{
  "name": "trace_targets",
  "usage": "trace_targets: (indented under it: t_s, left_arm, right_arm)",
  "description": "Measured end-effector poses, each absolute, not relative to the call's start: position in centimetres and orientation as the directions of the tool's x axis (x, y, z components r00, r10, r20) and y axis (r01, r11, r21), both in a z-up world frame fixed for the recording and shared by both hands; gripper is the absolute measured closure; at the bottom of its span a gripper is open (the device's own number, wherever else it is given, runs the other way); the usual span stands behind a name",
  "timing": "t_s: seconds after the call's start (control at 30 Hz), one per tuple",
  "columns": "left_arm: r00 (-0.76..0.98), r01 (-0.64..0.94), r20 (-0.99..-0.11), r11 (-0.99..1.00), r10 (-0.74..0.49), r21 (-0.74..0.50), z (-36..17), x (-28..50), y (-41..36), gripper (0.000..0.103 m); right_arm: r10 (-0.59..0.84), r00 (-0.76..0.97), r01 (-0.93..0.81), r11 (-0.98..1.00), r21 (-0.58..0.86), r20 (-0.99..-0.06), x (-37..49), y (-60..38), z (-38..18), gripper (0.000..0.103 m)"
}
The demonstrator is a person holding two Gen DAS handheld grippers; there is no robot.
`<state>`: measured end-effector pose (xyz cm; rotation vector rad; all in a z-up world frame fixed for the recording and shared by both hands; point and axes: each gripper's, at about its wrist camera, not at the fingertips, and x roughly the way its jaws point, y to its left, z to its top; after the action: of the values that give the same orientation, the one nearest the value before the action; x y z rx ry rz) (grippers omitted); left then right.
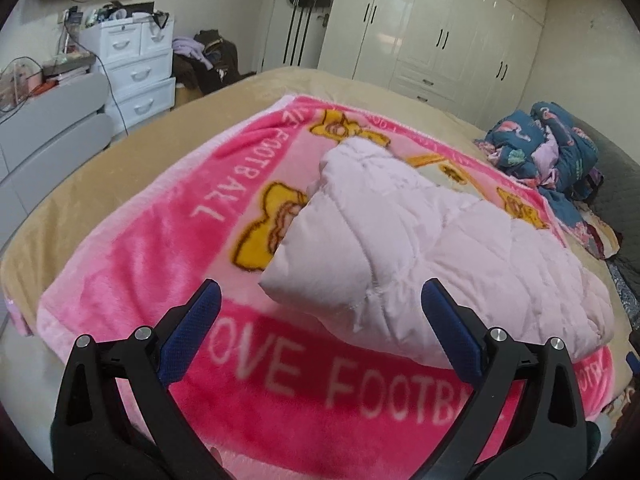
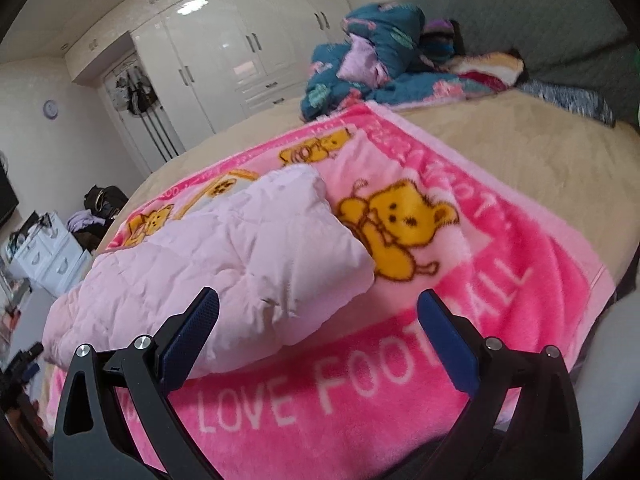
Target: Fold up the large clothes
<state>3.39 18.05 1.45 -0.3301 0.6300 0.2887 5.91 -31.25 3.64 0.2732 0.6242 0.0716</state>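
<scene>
A pale pink quilted garment lies bunched on a pink bear-print blanket spread over the bed. In the right wrist view the garment lies left of centre on the blanket. My left gripper is open and empty, just short of the garment's near edge. My right gripper is open and empty, close to the garment's near corner.
A heap of blue patterned bedding lies at the far side of the tan bed; it also shows in the right wrist view. White drawers and a clothes pile stand by the wall. White wardrobes fill the back.
</scene>
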Motion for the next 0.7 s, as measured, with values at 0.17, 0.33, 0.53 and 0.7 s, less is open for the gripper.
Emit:
trace_targets:
  t_s: [0.17,0.33,0.53,0.7]
  left_arm:
    - [0.796,-0.318,-0.586,0.928,0.15,-0.194,2.9,2.2,16.1,0.009]
    - [0.816,-0.252,-0.569,0.949,0.103,-0.19,3.8,1.2,13.2,0.009]
    - [0.824,-0.147,-0.566,0.977,0.034,-0.156,3.7,0.1,8.5,0.009]
    - [0.827,-0.106,-0.562,0.985,0.012,-0.136,3.3,-0.4,6.0,0.009]
  right_arm:
    - [0.167,0.837,-0.053,0.972,0.227,-0.52,4.0,-29.9,5.7,0.004]
    - [0.203,0.845,-0.122,0.974,0.191,-0.495,2.1,-28.1,7.2,0.004]
    - [0.24,0.836,-0.194,0.97,0.144,-0.493,0.1,-25.8,7.7,0.004]
    - [0.282,0.822,-0.244,0.959,0.142,-0.495,-0.8,-24.1,7.6,0.004]
